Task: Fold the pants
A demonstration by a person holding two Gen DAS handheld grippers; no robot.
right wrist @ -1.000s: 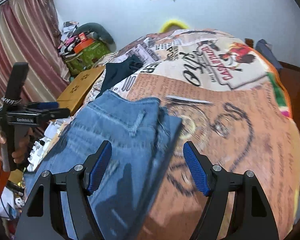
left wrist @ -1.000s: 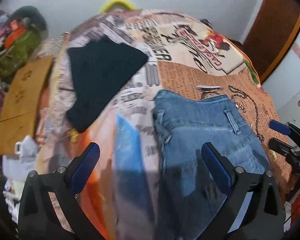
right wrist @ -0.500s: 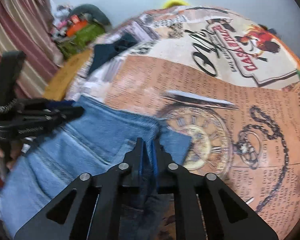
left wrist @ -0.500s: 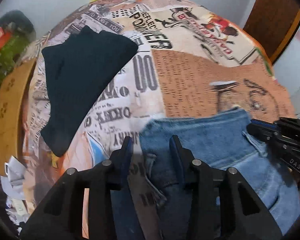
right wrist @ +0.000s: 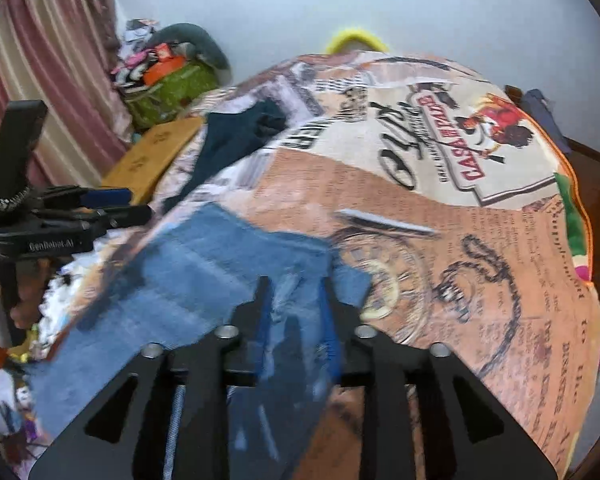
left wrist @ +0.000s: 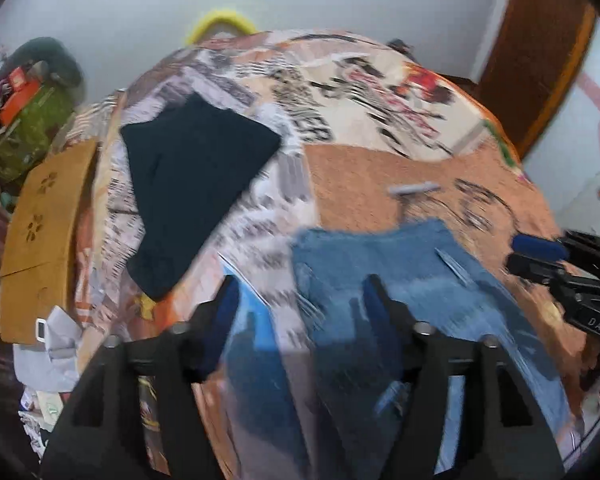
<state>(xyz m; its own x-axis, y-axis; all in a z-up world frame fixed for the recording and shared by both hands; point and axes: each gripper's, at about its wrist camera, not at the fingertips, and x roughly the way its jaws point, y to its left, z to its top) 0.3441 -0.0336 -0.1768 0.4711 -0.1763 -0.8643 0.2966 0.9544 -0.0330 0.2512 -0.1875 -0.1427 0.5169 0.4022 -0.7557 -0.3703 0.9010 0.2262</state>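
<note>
Blue denim pants (left wrist: 384, 264) lie on the bedspread (right wrist: 440, 184) beneath both parted, empty tongs (left wrist: 296, 300) (right wrist: 294, 300).

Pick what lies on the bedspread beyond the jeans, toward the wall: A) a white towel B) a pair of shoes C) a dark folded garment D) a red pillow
C: a dark folded garment lies flat on the printed bedspread, apart from the jeans and farther back; the right wrist view shows the same piece.
</note>
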